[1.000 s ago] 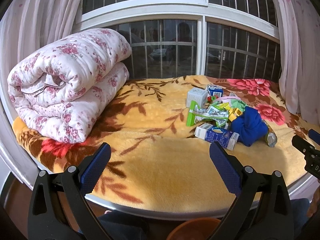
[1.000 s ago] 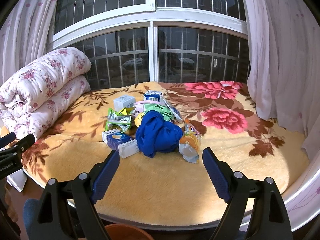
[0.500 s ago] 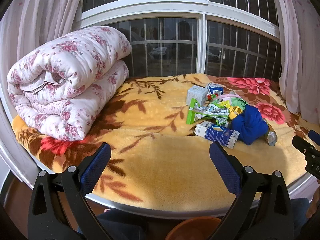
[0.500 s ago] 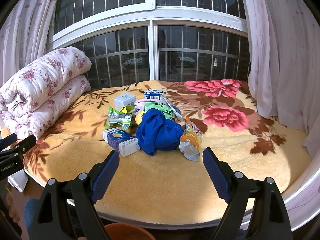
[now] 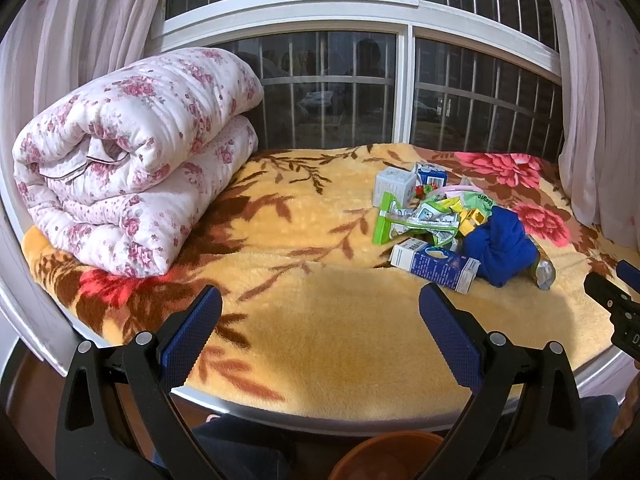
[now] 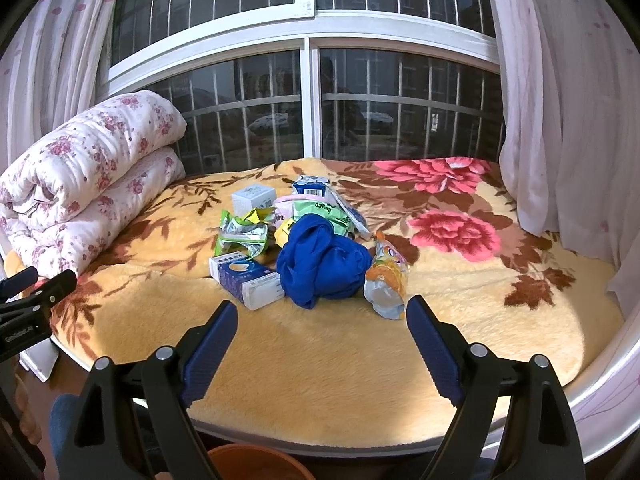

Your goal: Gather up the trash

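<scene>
Two wrist cameras face a barred bay window over a blanket-covered ledge.
Each looks forward and slightly down along its own fingers from the ledge's near edge; both share the trash pile (image 5: pixel 452 224) (image 6: pixel 304 248), the left view from further left.

Plush blanket (image 6: pixel 460 320): yellow-gold ground, brown leaf sprays, big pink-red flowers. Rolled quilt (image 5: pixel 132 160): white, scattered small pink-maroon roses; sheer curtains (image 6: pixel 568 112): pale pink with faint blossoms. Bunched cloth (image 6: pixel 320 264): solid royal blue; carton (image 6: pixel 248 280) blue and white; crumpled wrappers (image 6: pixel 240 236) green and silver.
</scene>
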Demonstrator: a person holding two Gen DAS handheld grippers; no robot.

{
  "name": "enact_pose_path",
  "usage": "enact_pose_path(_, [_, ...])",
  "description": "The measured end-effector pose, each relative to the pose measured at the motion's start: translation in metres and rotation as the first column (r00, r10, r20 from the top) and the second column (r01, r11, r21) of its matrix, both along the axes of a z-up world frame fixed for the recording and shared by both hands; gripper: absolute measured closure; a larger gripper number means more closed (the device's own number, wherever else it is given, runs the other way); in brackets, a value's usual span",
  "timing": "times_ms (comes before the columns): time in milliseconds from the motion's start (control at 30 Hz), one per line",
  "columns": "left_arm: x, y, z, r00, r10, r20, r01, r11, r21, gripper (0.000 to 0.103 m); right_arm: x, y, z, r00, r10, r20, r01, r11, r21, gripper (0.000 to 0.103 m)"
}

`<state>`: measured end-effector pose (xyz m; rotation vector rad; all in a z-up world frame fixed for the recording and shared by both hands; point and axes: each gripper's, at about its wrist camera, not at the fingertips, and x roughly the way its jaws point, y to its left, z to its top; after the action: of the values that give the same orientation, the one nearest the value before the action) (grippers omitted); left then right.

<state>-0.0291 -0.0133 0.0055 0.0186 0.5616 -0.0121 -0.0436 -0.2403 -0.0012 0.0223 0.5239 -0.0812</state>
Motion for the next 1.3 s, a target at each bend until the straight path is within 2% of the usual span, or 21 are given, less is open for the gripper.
enact_pose_path(133, [0.003, 0.003, 0.000, 1.000, 0.002, -0.012, -0.002, 1.000, -0.002, 0.007, 0.000, 0.007, -0.003, 1.000, 0.021, -0.008, -0.021, 1.000, 0.008, 0.018])
enact_pose_path(267, [0.009, 0.008, 0.001, 1.000, 0.004, -0.031, -0.004, 1.000, -0.003, 0.007, 0.016, 0.024, -0.012, 0.991, 0.125, -0.043, -0.124, 0.992, 0.026, 0.018])
enact_pose_path(400, [0.012, 0.012, -0.003, 0.999, 0.009, -0.053, -0.009, 1.000, 0.002, 0.007, 0.043, 0.040, -0.025, 0.967, 0.237, -0.096, -0.232, 0.971, 0.058, 0.018])
enact_pose_path(500, [0.015, 0.017, -0.007, 0.998, 0.015, -0.067, -0.015, 1.000, 0.004, 0.007, 0.076, 0.059, -0.037, 0.922, 0.359, -0.144, -0.353, 0.933, 0.068, 0.018])
enact_pose_path(567, [0.017, 0.022, -0.009, 0.997, 0.021, -0.076, -0.021, 1.000, 0.001, 0.007, 0.098, 0.059, -0.039, 0.900, 0.401, -0.171, -0.397, 0.916, 0.059, 0.018])
enact_pose_path(733, [0.022, 0.032, -0.016, 0.994, 0.039, -0.100, -0.040, 0.999, -0.005, 0.007, 0.156, 0.075, -0.048, 0.802, 0.525, -0.285, -0.522, 0.848, 0.094, 0.018])
enact_pose_path(933, [0.029, 0.042, -0.022, 0.991, 0.050, -0.124, -0.053, 0.998, -0.019, 0.007, 0.206, 0.078, -0.068, 0.758, 0.516, -0.400, -0.532, 0.843, 0.079, 0.018])
enact_pose_path(1067, [0.033, 0.048, -0.027, 0.990, 0.053, -0.134, -0.057, 0.998, -0.027, 0.007, 0.227, 0.076, -0.079, 0.727, 0.519, -0.450, -0.530, 0.841, 0.114, 0.026])
enact_pose_path(1133, [0.035, 0.050, -0.029, 0.989, 0.055, -0.140, -0.060, 0.998, -0.031, 0.007, 0.232, 0.078, -0.086, 0.715, 0.512, -0.476, -0.532, 0.840, 0.106, 0.034])
enact_pose_path(1167, [0.036, 0.051, -0.029, 0.988, 0.056, -0.143, -0.061, 0.998, -0.033, 0.007, 0.232, 0.080, -0.089, 0.713, 0.504, -0.487, -0.531, 0.842, 0.095, 0.040])
enact_pose_path(1300, [0.037, 0.054, -0.030, 0.987, 0.056, -0.147, -0.063, 0.997, -0.043, 0.007, 0.228, 0.080, -0.089, 0.713, 0.506, -0.485, -0.528, 0.843, 0.102, 0.045])
